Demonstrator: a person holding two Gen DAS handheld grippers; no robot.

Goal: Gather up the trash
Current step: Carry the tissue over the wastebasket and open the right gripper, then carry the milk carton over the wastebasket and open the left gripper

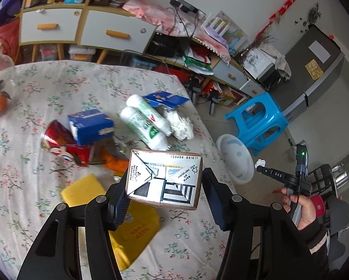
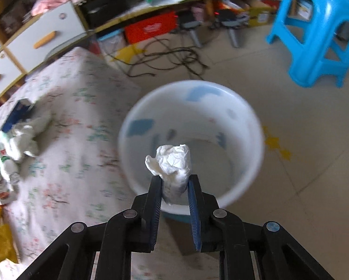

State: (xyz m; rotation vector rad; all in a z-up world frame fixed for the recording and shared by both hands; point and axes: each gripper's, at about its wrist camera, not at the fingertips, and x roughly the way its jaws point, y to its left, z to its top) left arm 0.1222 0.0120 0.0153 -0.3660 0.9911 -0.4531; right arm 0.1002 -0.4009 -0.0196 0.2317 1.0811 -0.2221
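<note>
Drop-off step: right gripper point(image 2: 174, 182) clamps a crumpled tissue point(image 2: 172, 163) just above the white bin point(image 2: 244, 116) ahead of it, release comes next; left gripper point(image 1: 165, 198) seems to pinch a milk carton point(image 1: 165, 179), awaiting its turn.

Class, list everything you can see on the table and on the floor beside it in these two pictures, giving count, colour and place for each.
Milk carton: one, white and brown, held in left gripper.
Crumpled tissue: one, white, in right gripper above the bin.
Bin: one, white with blue marks, on floor beside table.
Stool: one, blue, on floor.
Tissue box: one, blue, on table.
Tissue packs: two, white and green, mid-table.
Sponge: one, yellow, on table.
Tablecloth: one, floral, covering table.
Left gripper: black, shut on carton.
Right gripper: black, shut on tissue.
</note>
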